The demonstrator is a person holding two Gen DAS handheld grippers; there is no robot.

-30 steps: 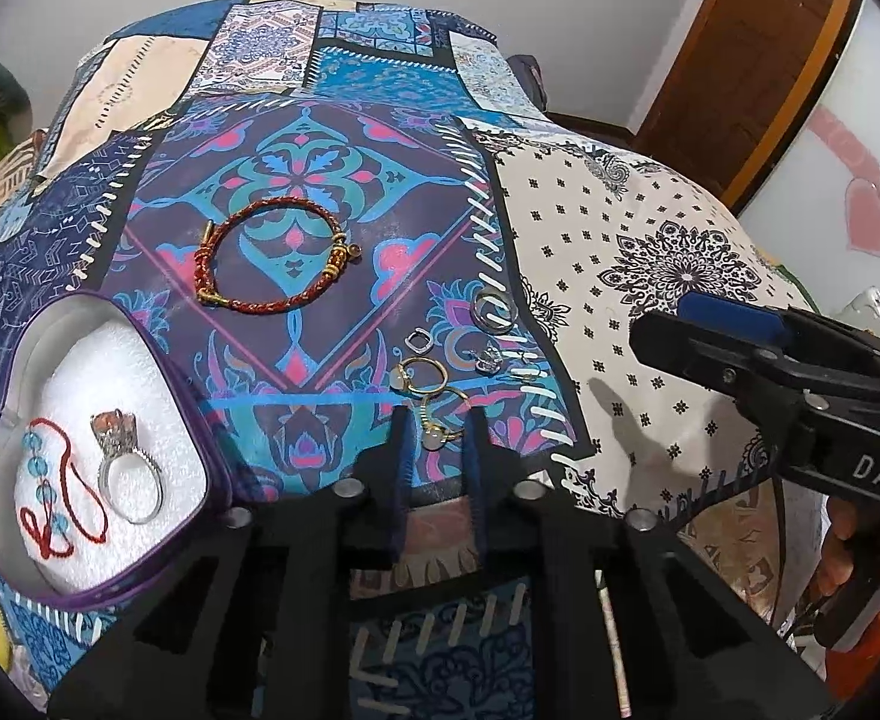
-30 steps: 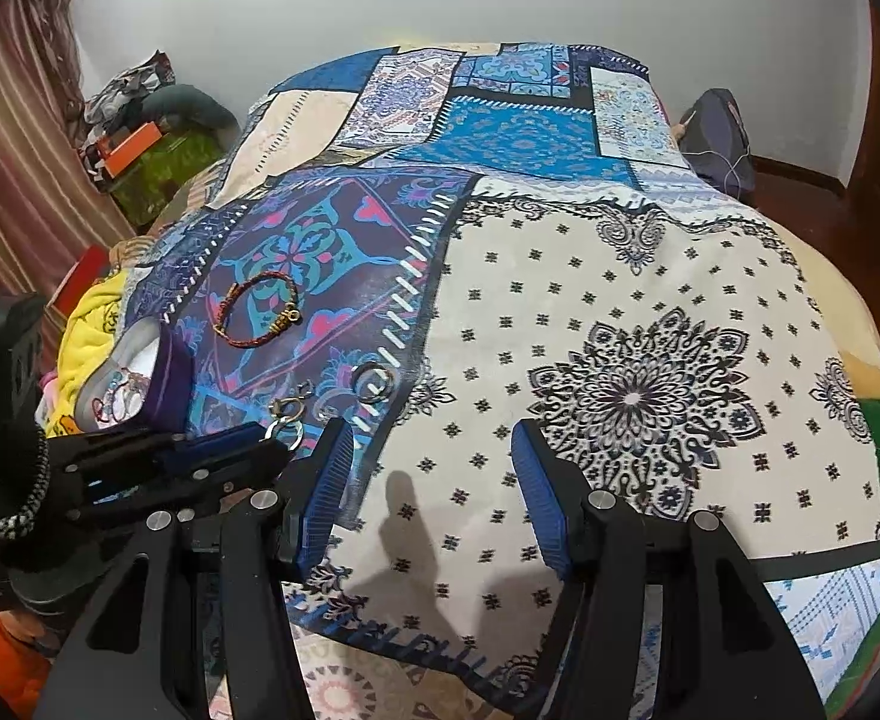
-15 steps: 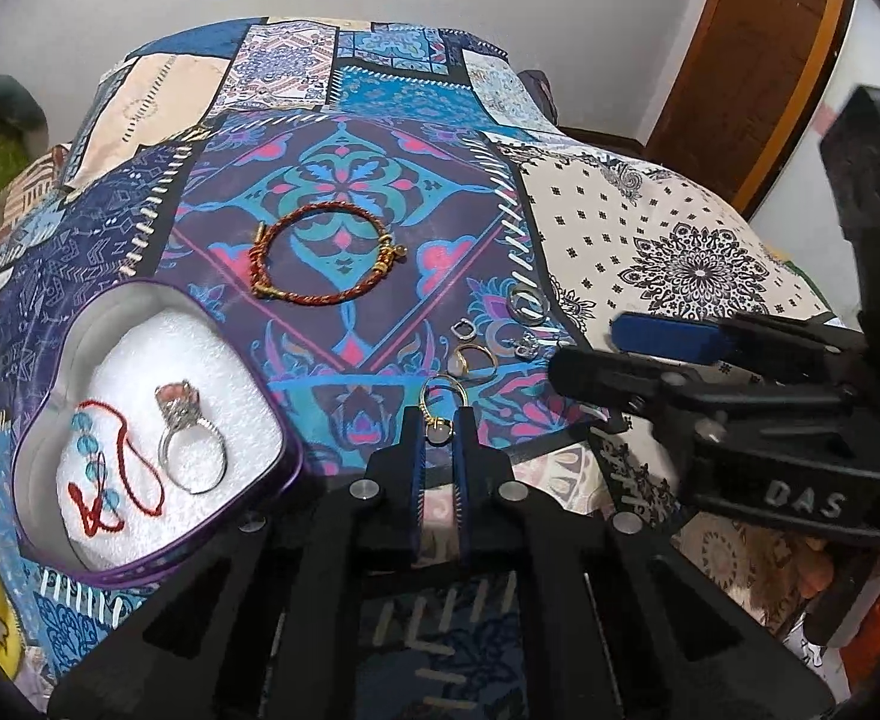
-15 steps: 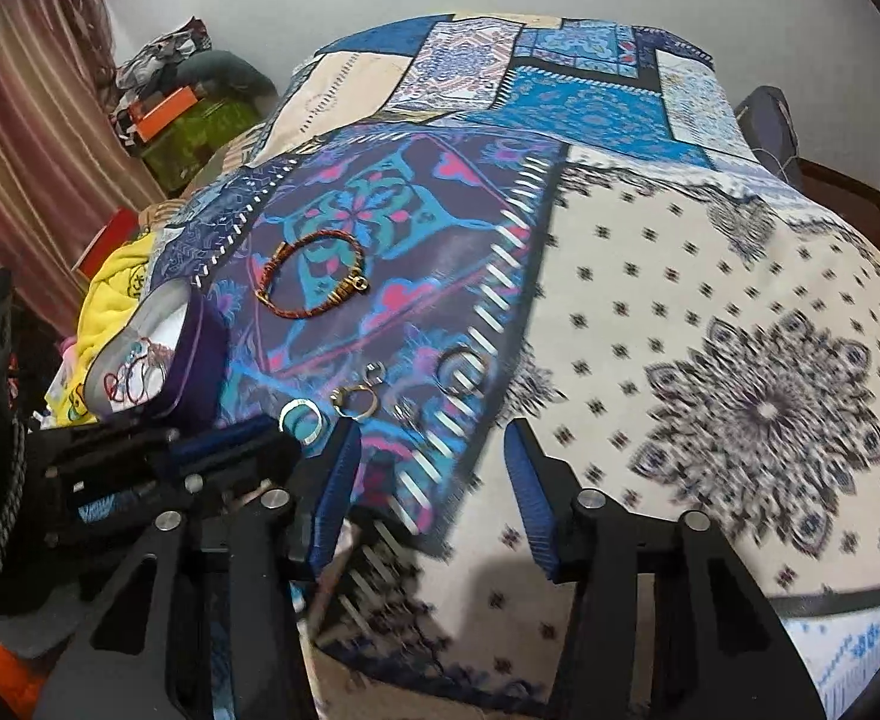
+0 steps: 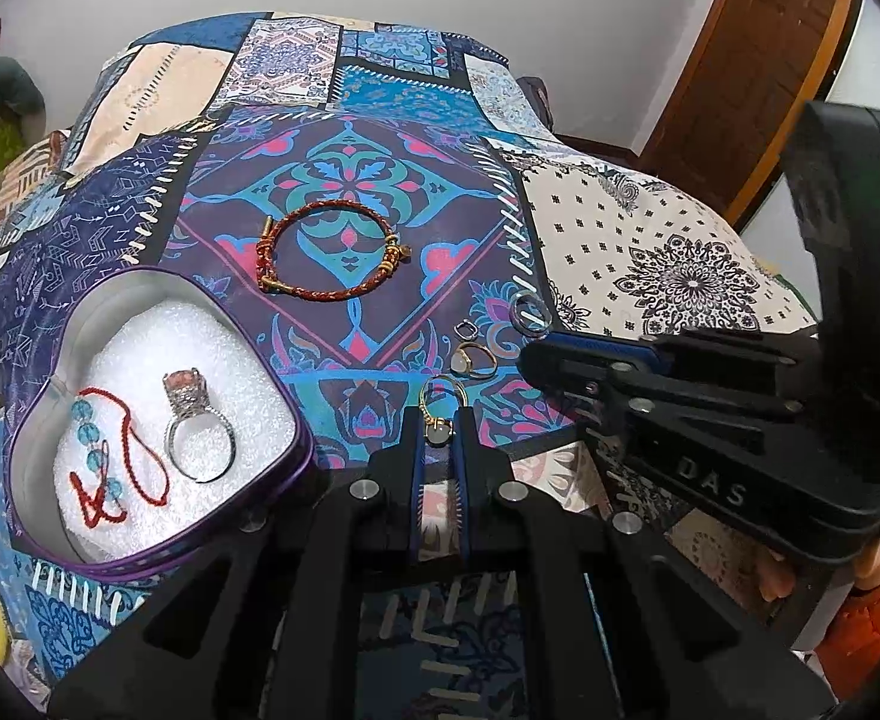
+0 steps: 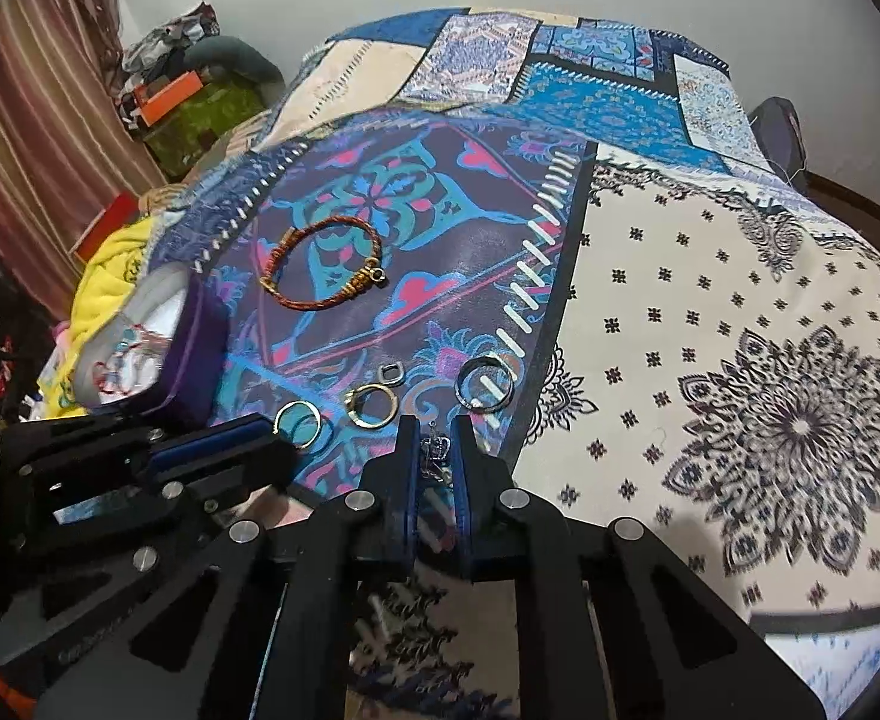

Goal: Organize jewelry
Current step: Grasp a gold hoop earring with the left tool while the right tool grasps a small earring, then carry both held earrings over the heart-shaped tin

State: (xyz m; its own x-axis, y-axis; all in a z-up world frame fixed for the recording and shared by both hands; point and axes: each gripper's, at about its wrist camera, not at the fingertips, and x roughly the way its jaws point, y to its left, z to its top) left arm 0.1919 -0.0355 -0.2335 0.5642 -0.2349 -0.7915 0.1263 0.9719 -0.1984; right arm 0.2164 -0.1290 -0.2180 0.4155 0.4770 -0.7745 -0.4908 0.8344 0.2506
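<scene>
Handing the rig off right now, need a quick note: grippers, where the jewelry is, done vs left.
Left gripper: shut on a gold ring, held just off the quilt.
Right gripper: jaws closed around a small silver piece; what it is cannot be told.
Tin, to the left: holds a stone ring and a red cord with blue beads. That part is done.
Left on the quilt: braided bracelet, second gold ring, silver band, small square ring.
Next, likely: drop both held pieces in the tin, then fetch the rest.
</scene>
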